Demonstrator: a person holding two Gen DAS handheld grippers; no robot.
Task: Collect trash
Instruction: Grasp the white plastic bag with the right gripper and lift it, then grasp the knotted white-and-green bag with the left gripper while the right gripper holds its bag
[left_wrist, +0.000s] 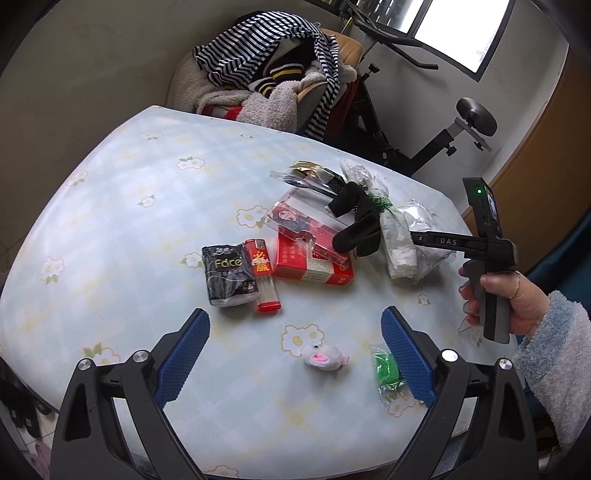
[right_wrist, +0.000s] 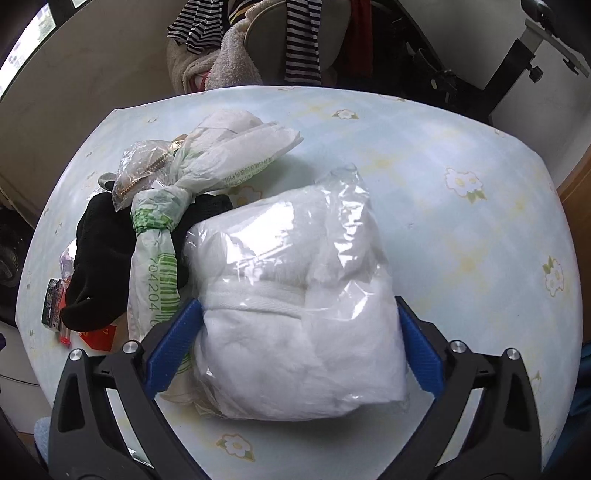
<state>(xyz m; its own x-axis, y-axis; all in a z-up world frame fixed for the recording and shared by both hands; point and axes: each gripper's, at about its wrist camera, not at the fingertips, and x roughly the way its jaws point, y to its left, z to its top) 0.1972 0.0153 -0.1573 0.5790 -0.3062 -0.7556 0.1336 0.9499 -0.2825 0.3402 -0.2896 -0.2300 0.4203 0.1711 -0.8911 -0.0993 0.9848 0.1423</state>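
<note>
My right gripper (right_wrist: 297, 304) is open, its blue fingers on either side of a clear bag of white cotton (right_wrist: 295, 295) lying on the flowered table (right_wrist: 443, 166). A knotted white-and-green plastic bag (right_wrist: 159, 221) and a black glove (right_wrist: 99, 258) lie to its left. My left gripper (left_wrist: 295, 314) is open above the table's near side with nothing between its fingers. Below it lie a small grey-pink plush toy (left_wrist: 325, 357) and a green wrapper (left_wrist: 384, 369) by the right finger. Farther off are a black tissue pack (left_wrist: 229, 277), a red lighter (left_wrist: 264, 280) and a red box (left_wrist: 310, 262).
A clear packet with a picture (left_wrist: 299, 218) and a gold-trimmed wrapper (left_wrist: 310, 171) lie by the glove. A chair piled with striped clothes (left_wrist: 273, 74) and an exercise bike (left_wrist: 461, 125) stand behind the table. A hand in a fluffy sleeve (left_wrist: 517, 299) holds the right gripper's handle.
</note>
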